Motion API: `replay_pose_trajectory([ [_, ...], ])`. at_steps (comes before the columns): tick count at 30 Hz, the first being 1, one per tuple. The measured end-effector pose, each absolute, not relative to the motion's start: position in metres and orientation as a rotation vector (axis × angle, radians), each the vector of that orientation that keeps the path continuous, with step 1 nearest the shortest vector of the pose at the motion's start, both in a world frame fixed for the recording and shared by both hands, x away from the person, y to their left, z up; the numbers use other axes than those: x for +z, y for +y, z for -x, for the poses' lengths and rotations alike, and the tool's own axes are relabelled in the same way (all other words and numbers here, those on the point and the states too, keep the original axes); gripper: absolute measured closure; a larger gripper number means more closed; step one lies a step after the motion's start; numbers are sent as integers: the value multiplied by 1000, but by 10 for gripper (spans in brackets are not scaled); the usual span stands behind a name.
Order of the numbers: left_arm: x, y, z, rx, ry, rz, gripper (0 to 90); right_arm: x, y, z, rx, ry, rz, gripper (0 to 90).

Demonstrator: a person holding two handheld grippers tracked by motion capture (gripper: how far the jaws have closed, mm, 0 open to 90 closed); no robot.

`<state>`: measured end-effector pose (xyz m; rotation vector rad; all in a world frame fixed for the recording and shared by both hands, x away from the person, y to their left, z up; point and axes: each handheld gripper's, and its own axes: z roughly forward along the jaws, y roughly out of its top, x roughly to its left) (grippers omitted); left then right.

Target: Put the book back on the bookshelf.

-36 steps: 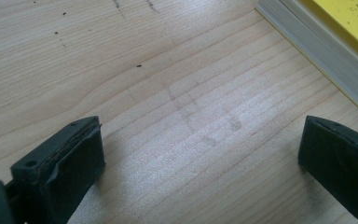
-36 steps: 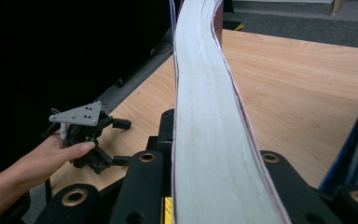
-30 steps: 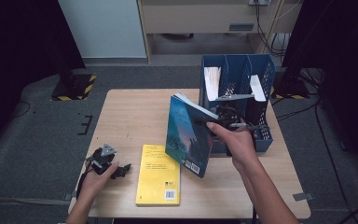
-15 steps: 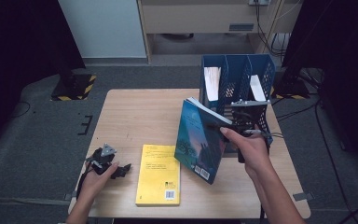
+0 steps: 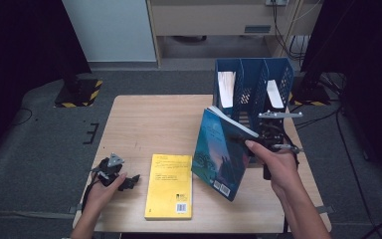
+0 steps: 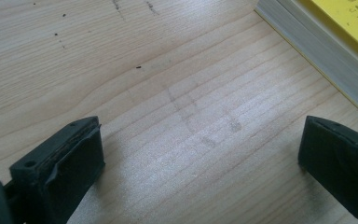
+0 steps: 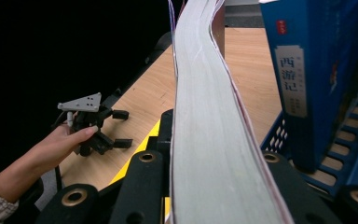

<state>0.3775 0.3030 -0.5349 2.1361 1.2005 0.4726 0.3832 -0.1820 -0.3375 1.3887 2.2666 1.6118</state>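
Observation:
A book with a dark blue-green cover (image 5: 221,154) is held upright and tilted above the table, its lower corner over the front right part. My right gripper (image 5: 246,141) is shut on it from the right side, and its pale page edge (image 7: 209,130) runs up between the black jaws in the right gripper view. It hangs just left of a blue slotted file rack (image 5: 251,89). A yellow book (image 5: 170,185) lies flat near the front edge. My left gripper (image 5: 128,182) rests on the table at the front left, open, with bare wood between its jaws (image 6: 200,172).
The rack stands at the table's back right with white papers in its slots and a blue book (image 7: 303,70) with white lettering. The yellow book's edge (image 6: 326,42) lies just beyond the left gripper. Bare wooden table (image 5: 149,124) spreads over the left and middle.
The right hand has carried the blue-green book to the right, closer to the rack. The left hand and the yellow book have stayed where they were.

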Motion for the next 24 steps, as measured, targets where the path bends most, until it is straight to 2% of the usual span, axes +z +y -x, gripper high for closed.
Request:
replay_pose_trajectory([
  [11, -535, 303, -377, 476, 1200, -2131, 0, -331, -211, -369, 1650, 2185, -1437, 735],
  [24, -535, 303, -377, 477, 1200, -2130, 0, -306, -241, -365, 1658, 2107, -1473, 735],
])
